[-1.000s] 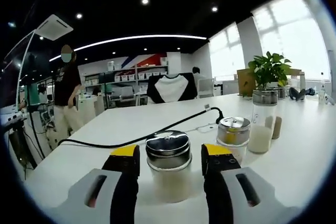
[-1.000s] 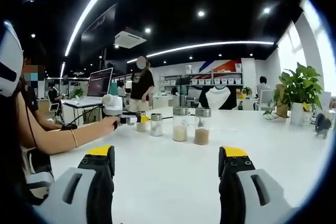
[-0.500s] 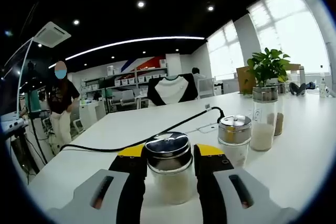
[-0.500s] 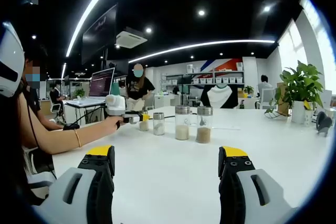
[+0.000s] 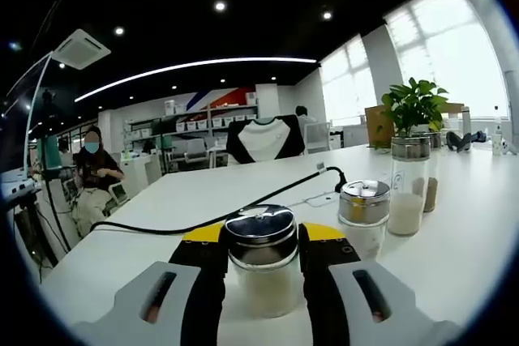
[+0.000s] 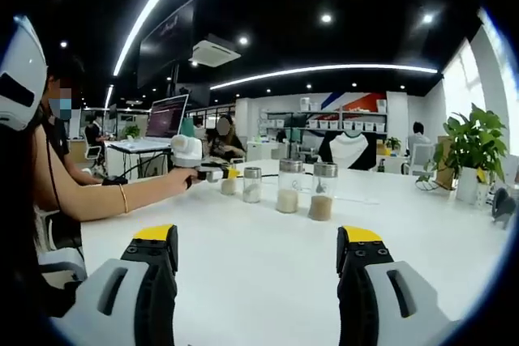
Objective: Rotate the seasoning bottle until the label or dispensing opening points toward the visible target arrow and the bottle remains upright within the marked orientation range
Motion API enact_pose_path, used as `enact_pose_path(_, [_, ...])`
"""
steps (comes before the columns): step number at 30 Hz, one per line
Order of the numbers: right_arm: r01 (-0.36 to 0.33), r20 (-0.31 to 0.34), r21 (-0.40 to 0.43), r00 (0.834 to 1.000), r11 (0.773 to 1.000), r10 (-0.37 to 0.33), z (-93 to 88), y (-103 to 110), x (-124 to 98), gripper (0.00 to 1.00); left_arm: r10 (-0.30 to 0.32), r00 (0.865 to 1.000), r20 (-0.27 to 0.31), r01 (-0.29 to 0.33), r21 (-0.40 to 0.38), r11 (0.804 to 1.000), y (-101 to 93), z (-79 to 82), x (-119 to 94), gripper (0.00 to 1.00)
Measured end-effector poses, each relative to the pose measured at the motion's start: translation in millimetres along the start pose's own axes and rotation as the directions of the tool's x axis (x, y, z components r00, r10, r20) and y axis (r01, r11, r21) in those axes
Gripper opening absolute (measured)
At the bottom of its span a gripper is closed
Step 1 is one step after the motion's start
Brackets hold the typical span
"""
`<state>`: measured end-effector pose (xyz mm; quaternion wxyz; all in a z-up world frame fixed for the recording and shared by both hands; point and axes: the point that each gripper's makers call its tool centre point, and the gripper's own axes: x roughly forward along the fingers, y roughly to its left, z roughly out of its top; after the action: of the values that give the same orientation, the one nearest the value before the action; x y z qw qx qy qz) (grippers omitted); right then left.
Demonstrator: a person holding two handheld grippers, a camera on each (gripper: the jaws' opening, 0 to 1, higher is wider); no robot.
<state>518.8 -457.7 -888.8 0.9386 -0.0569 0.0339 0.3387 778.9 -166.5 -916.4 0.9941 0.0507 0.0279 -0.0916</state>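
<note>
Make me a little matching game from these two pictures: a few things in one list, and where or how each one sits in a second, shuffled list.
Things:
1. short jar with white powder
2. tall jar with brown powder
3. black cable
4. right gripper

Places or states:
A. lies across the white table
B. open, with bare table between the jaws
C. clamped between the left gripper's yellow-tipped jaws
D. stands free beside a tall jar of white powder

Pairs: 1-C, 2-D, 3-A, 4-B

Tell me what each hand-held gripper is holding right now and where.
Left hand-held gripper clamps the seasoning bottle just below its metal cap. Right hand-held gripper is open, holding nothing.
</note>
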Motion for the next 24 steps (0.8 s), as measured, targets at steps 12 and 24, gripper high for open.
enact_pose_path(12, [-0.027, -0.012, -0.010, 1.000, 1.000, 0.027, -0.4, -5.1, 1.1, 0.82, 0.000, 1.000, 0.003, 0.000, -0.011, 1.000, 1.5, -0.8, -0.7, 0.37])
enact_pose_path(24, [-0.034, -0.002, 0.002, 0.999, 0.999, 0.034, 0.8, -11.5, -2.2, 0.82, 0.003, 1.000, 0.006, -0.003, -0.006, 1.000, 3.6, -1.4, -0.1, 0.37])
